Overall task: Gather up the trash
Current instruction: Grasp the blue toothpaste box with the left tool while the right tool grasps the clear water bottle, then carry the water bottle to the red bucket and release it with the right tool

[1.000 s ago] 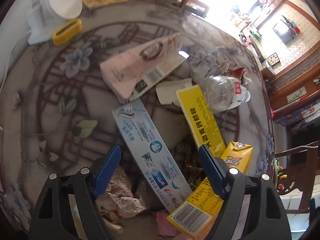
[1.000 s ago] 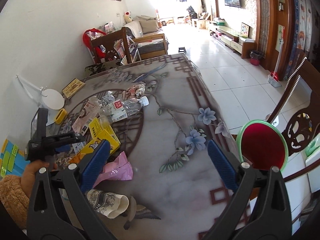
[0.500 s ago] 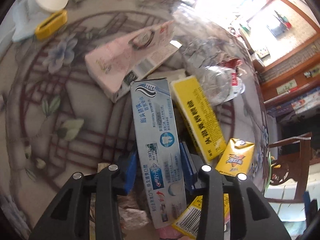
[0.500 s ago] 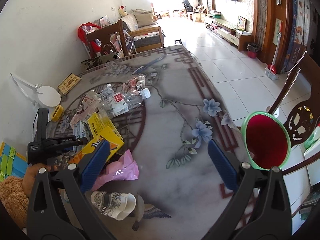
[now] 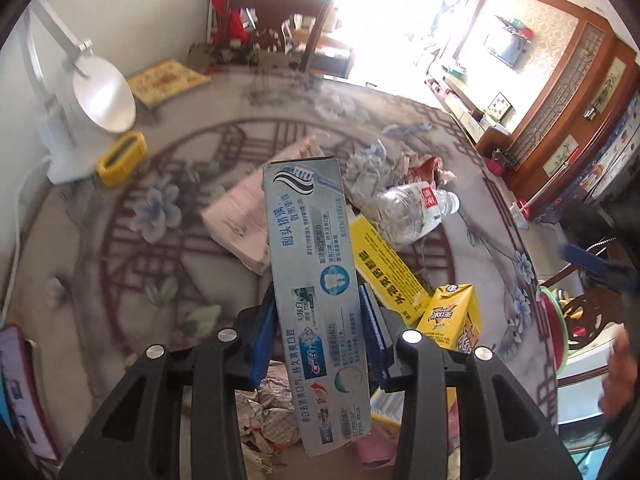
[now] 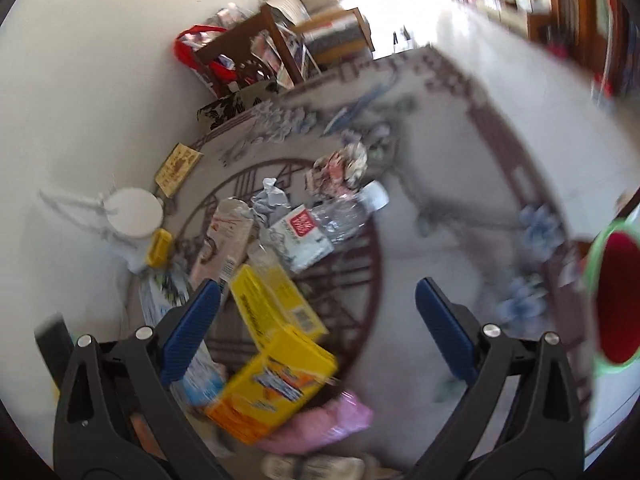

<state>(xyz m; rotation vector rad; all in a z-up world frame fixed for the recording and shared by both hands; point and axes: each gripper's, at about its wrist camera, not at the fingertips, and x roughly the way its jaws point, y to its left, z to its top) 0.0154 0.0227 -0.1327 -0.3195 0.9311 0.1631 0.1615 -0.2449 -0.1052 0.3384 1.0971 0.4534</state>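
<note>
Your table [image 5: 72,240] fills most of both views, a marbled top with dark red latticework and blue flowers, and litter is heaped across the middle of it. The biggest change is in the left wrist view. A second ago the toothpaste box [image 5: 316,288] lay flat in the heap between wide-open jaws; now it stands clear of the pile, running from the bottom centre of the frame up to the middle. That suggests the pick has worked and this piece is ready to carry to the bin.

Left on the table are a pink box [image 5: 240,220] at centre left, a yellow box [image 5: 380,268] just right of centre, a crushed bottle [image 5: 408,212] above it and a juice carton [image 5: 452,320] at lower right.

The bin [image 6: 616,292], green-rimmed and red inside, sits at the right edge of the right wrist view, off the table.

Your left claw [image 5: 318,336] is clenched on the toothpaste box, both blue pads pressed flat to its long sides, near the lower half.

Your right claw [image 6: 316,316] is spread wide and holds nothing; it hangs over the yellow litter, and the view is blurred.
</note>
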